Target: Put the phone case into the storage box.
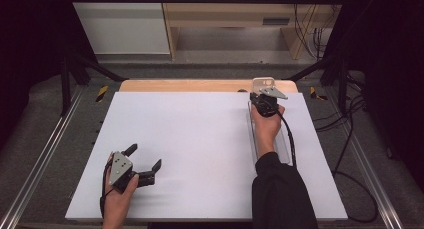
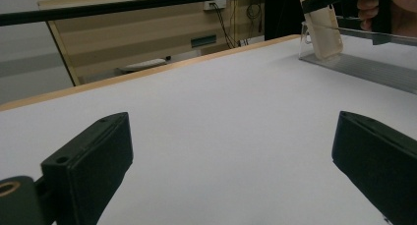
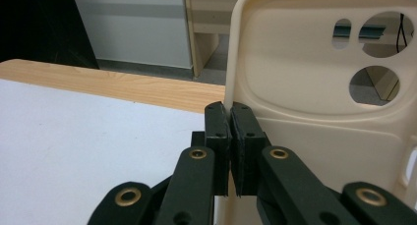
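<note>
Phone case [image 1: 263, 82], cream, sits pinched in my right gripper [image 1: 263, 95] at the table's [image 1: 200, 139] far right edge, above a clear tray [image 1: 287, 144]. My left gripper [image 2: 231, 161] rests wide apart. Close up, jaws clamp the case's edge [image 3: 314, 77].

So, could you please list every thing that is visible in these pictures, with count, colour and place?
phone case: one, cream, held upright at the far right of the table, over the clear stand
clear stand: one, transparent, long, along the table's right side
table: one, white top with a wooden far edge
shelving: light wood, behind the table
cables: black, on the floor to the right
left gripper: black, jaws wide apart, near left of the table
right gripper: black, jaws closed on the case's edge
</note>
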Tool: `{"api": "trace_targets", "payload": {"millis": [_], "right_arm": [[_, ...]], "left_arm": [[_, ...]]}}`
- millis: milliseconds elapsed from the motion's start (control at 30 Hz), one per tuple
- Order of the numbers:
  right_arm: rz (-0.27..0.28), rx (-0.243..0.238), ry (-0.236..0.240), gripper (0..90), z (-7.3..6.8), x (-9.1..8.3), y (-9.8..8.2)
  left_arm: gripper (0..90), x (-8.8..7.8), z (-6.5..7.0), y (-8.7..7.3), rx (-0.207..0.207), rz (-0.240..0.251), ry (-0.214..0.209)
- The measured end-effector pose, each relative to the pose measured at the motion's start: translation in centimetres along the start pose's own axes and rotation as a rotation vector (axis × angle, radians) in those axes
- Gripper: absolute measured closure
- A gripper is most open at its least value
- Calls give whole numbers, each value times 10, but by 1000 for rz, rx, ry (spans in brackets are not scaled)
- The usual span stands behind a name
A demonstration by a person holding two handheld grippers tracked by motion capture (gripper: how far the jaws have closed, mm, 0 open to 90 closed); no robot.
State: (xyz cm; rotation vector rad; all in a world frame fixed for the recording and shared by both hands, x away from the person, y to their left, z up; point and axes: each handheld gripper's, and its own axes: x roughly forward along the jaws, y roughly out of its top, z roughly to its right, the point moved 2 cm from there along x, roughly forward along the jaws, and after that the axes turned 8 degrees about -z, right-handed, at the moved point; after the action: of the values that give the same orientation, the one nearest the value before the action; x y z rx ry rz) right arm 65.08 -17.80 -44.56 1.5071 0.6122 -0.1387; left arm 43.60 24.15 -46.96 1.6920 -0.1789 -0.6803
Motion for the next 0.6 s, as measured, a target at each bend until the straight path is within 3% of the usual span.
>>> {"api": "trace_targets", "payload": {"millis": [600], "right_arm": [[-2,3,1,861,0,0,0]], "left_arm": [[19,0,0,0,1,0,-1]]}}
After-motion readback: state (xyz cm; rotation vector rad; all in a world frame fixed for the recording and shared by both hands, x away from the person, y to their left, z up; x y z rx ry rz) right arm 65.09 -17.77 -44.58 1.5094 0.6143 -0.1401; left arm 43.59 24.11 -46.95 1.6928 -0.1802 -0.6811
